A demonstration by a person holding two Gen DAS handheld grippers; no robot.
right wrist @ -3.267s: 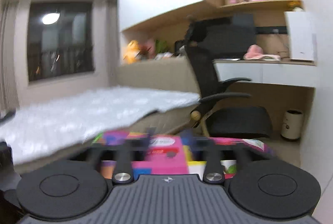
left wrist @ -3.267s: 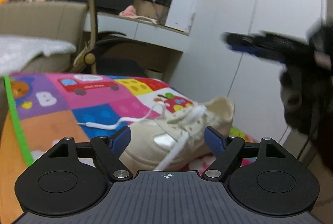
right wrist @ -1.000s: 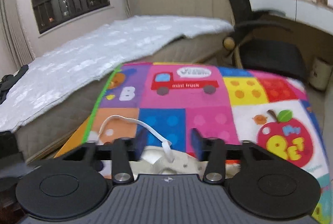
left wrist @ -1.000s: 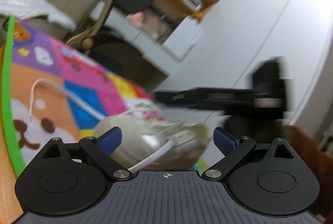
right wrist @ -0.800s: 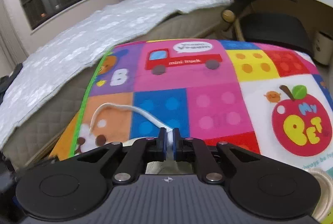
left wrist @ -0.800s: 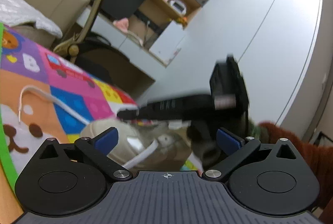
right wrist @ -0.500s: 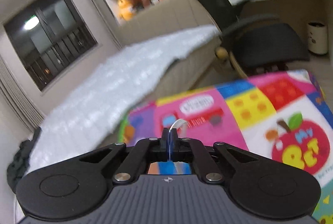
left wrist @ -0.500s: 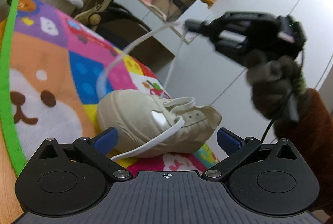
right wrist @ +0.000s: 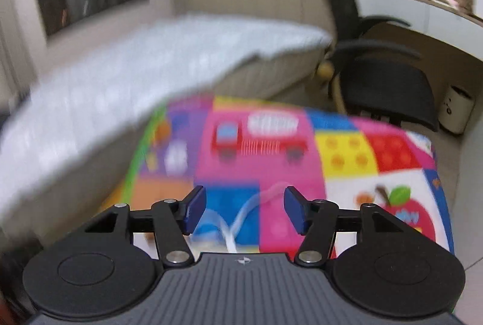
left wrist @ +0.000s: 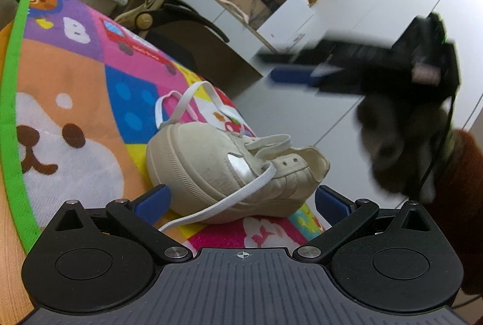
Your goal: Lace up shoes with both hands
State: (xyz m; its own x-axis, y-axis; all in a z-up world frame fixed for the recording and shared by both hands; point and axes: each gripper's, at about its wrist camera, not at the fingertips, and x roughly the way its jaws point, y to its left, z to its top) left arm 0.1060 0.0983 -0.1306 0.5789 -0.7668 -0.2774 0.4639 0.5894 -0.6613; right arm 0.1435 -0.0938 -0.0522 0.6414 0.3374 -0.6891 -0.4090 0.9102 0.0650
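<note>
R gripper (right wrist: 245,213) is standing with jaws wide apart and nothing pinched. Half a sec ago those jaws were clamped on the white lace and hoisting it high above the shoe; now the lace (right wrist: 241,216) is lying slack below and between the fingertips, its far loop (left wrist: 184,104) draped over the toe and onto the mat. So that pull-through looks done, imo, and the far end is freed for its next eyelet. The view from that side is blurring heavily, so the R hand is prob swinging away.

L gripper (left wrist: 241,201) is also gaping wide, holding nothing, hovering low at the near side of the shoe (left wrist: 229,171), fingertips bracketing it from toe to heel w/o clearly touching. The near lace end (left wrist: 229,198) is trailing down the shoe's side and under the gripper's nose, within easy reach for a pinch next, I'd guess.

The shoe is sitting upright on the colourful play mat (left wrist: 84,74), toe pointing toward the bed (right wrist: 126,62) and office chair (right wrist: 380,74). Upper eyelets look empty from here, so lacing seems partway.

Seen from the L side, the R gripper is hanging above and beyond the heel, roughly level, tilted slightly down; the person's R hand (left wrist: 401,141), dark-gloved, is gripping it from behind, the rust-coloured sleeve (left wrist: 459,204) trailing back at the edge.
</note>
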